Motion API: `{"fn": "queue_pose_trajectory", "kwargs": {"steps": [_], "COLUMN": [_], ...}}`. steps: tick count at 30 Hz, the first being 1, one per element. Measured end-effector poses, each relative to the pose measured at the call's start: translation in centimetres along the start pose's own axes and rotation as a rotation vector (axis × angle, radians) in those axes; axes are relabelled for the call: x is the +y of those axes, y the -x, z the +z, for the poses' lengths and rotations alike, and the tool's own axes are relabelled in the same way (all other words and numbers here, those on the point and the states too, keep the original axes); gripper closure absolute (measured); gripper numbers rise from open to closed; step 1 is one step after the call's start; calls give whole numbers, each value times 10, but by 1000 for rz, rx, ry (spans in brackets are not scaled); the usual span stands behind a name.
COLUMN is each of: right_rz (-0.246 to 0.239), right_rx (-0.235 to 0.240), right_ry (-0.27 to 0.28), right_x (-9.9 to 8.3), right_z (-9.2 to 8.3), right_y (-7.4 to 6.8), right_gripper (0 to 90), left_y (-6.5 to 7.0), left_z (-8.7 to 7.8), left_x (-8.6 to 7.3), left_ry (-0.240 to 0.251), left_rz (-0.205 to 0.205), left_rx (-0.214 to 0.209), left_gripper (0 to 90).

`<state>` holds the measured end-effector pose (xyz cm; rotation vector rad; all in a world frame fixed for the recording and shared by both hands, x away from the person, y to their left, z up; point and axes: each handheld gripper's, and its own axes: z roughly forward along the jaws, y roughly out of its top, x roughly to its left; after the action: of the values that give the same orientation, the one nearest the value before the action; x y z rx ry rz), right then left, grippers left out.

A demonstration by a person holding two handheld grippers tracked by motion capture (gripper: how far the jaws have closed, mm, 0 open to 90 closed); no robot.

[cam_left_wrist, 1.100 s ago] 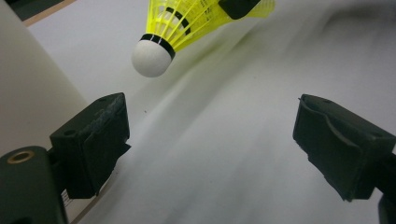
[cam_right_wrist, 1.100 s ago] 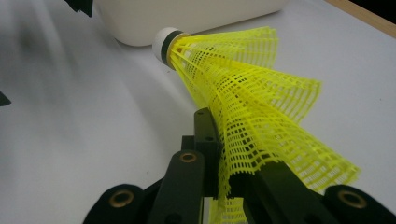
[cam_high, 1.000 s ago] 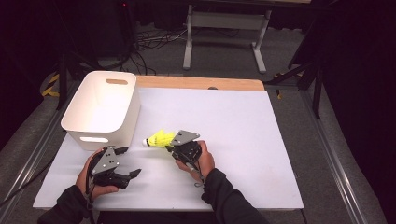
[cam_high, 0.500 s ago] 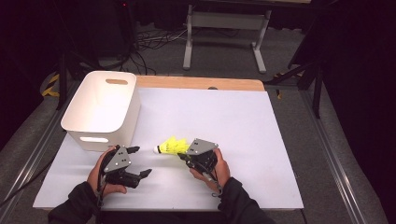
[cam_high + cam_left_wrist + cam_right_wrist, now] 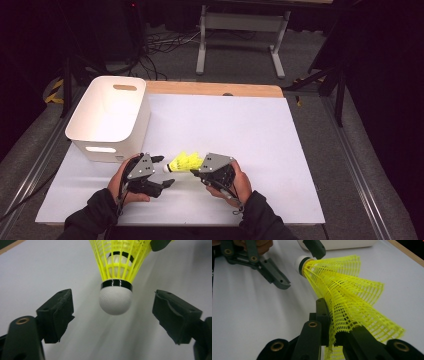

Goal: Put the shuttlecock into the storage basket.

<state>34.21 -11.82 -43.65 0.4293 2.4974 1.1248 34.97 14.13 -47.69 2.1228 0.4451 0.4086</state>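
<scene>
A yellow mesh shuttlecock (image 5: 184, 162) with a white cork tip hangs level just above the white table sheet (image 5: 250, 130). My right gripper (image 5: 197, 171) is shut on its skirt (image 5: 347, 297), the mesh pinched between the two black jaws (image 5: 334, 332). The cork (image 5: 115, 301) points into my left gripper (image 5: 113, 312), whose jaws stand on either side of it with a gap on both sides. They have just been closing a little and do not touch it. From above, my left gripper (image 5: 166, 171) sits left of the shuttlecock.
A white bin (image 5: 107, 150) with handle slots stands at the table's left, close behind my left hand. A bare wooden strip (image 5: 215, 89) runs along the far edge. White sheet stretches out to the right and far side.
Both hands have shifted to the right. The left gripper has come up to the shuttlecock, so its jaws now flank the cork. The right gripper still holds the skirt.
</scene>
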Motion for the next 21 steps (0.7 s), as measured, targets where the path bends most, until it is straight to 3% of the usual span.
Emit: {"fn": "queue_pose_trajectory", "kwargs": {"steps": [7, 9, 11, 16, 21], "right_rz": [-56, -77, -85, -145, -180], "right_rx": [4, -1, 2, -9, -1], "right_ry": [-24, -31, -39, -84, -104], "right_x": [4, 5, 7, 9, 12], "right_z": [-5, -5, -6, -6, -9], "right_y": [-3, -4, -5, -8, -9], "right_gripper": [875, 874, 873, 870, 860], "left_y": [1, 1, 0, 0, 2], "left_z": [13, 16, 21, 30, 40], "left_x": [8, 10, 13, 18, 24], "left_ry": [-30, -34, -41, -58, -79], "left_rz": [21, 9, 26, 22, 54], "left_rx": [-18, -30, -30, -61, -102], "left_gripper": [275, 283, 320, 388, 456]}}
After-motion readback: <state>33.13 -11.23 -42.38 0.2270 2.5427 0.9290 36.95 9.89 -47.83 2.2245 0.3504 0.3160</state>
